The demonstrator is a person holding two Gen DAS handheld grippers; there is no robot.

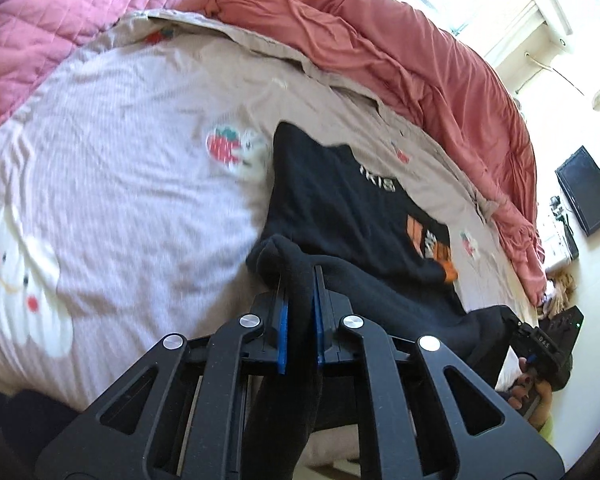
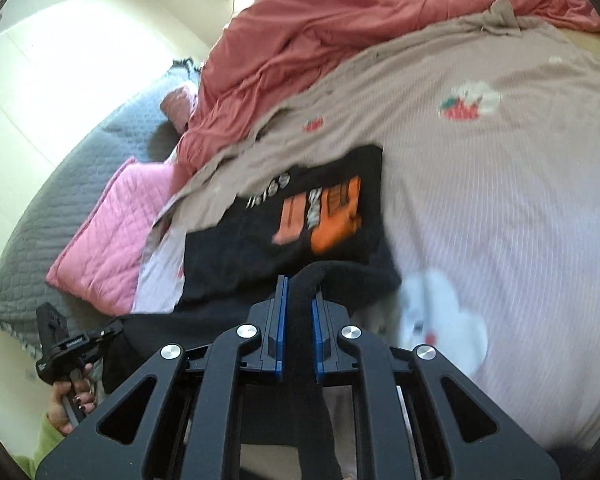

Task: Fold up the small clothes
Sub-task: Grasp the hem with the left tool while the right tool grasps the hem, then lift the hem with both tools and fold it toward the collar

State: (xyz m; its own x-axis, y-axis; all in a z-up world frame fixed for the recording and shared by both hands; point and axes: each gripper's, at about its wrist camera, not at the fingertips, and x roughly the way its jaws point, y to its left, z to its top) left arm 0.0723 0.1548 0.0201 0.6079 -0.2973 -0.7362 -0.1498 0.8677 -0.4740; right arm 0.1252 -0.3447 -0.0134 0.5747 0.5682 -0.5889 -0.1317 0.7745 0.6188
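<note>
The left gripper [image 1: 300, 280] and right gripper [image 2: 300, 288] are each squeezing tight on an edge of the black shirt [image 1: 340, 216], which is lying on the bed sheet [image 1: 140, 160]. If one pinch is slipping, the fold may be ending up crooked.

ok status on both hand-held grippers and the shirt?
Left hand-held gripper shut on black shirt edge. Right hand-held gripper shut on same edge. Shirt partly on bedsheet. Nothing blocking.
</note>
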